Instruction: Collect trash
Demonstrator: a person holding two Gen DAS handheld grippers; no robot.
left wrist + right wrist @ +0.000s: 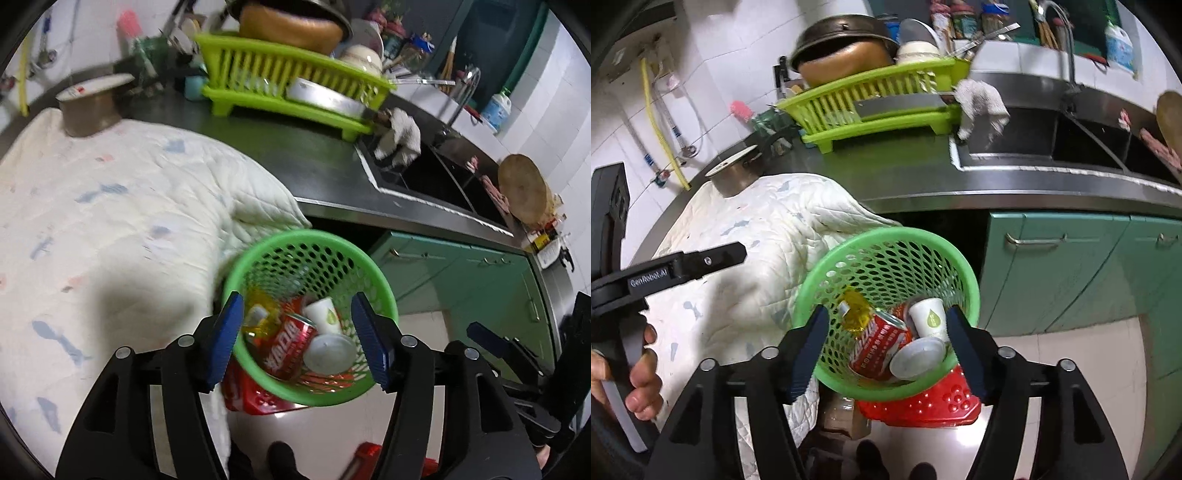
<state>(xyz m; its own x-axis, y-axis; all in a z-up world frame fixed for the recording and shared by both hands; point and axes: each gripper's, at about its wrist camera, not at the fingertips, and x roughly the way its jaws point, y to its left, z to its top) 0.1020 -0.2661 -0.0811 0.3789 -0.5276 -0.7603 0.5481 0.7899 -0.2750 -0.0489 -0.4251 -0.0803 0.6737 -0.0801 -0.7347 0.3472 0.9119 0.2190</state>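
Note:
A green perforated basket [295, 254] [886, 258] stands on a red stool [258, 400] [934, 402] beside the quilt-covered counter. Inside it lie a red drink can [290, 349] [877, 345], a white paper cup [325, 314] [929, 317], a white lid [330, 352] [916, 358] and a yellow wrapper [262, 306] [855, 304]. My left gripper [299, 341] is open and empty above the basket. My right gripper [886, 345] is open and empty above it too. The left gripper's body also shows in the right wrist view [665, 273].
A white quilt [110, 221] [757, 251] covers the counter at the left, with a tape roll [92, 107] on it. A lime dish rack [291, 85] [875, 107], a sink [436, 177] [1052, 140] and green cabinets [461, 273] [1071, 266] lie beyond.

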